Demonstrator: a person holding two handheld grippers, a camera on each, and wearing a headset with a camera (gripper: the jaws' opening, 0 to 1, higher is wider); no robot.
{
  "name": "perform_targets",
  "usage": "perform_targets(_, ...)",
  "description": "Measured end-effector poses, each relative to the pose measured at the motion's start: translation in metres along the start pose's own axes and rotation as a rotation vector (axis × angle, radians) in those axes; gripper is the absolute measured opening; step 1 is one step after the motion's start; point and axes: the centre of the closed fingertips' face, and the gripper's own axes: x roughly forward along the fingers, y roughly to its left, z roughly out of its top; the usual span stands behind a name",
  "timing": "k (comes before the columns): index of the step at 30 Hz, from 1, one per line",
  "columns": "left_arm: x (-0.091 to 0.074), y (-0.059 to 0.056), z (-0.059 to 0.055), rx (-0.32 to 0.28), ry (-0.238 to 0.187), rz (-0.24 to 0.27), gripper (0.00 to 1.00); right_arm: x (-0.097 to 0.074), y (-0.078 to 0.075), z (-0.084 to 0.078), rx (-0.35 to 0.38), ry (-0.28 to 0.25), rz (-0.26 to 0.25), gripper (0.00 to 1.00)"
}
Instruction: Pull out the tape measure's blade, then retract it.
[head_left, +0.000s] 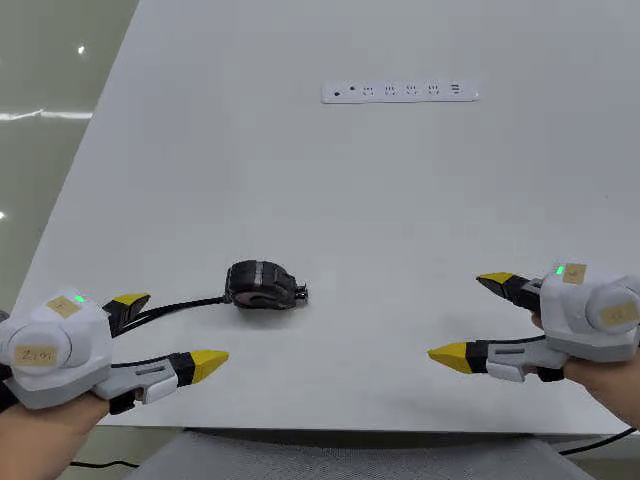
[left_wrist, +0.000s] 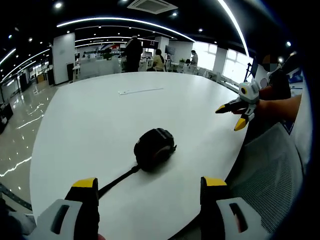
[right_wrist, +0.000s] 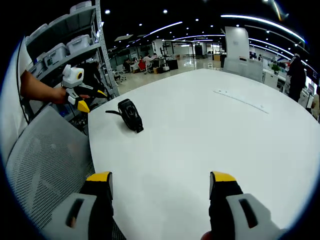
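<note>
White tabletop (head_left: 300, 160) takes up most of my head view; the black tape measure (head_left: 262, 285) lies on it, left of centre in the lower half of the frame, blade wound in with only its end tab showing at the right of the case; a dark strap (head_left: 185, 304) trails from it toward the lower left; my left gripper (head_left: 175, 330) sits in the lower left corner, yellow-tipped jaws spread apart and holding nothing; its upper jaw overlaps the strap, but I cannot tell if they touch; my right gripper (head_left: 465, 316) is at the lower right, jaws likewise apart and empty, well apart from the tape measure; a white power strip (head_left: 399, 92) lies flat in the upper middle; in the left gripper view the tape measure sits at centre frame, above the gap between the jaws.
</note>
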Motion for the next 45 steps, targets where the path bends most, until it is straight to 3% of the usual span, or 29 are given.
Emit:
perform_targets(16,-0.018,0.007,-0.015,-0.012,0.015,0.017,0.85,-0.027,-0.007,-0.019,-0.001,-0.008,-0.095,0.91)
perform_targets(45,-0.019,0.015,-0.011,-0.014,0.001,0.028,0.86,-0.034,-0.01,-0.029,0.012,0.007,-0.118,0.92)
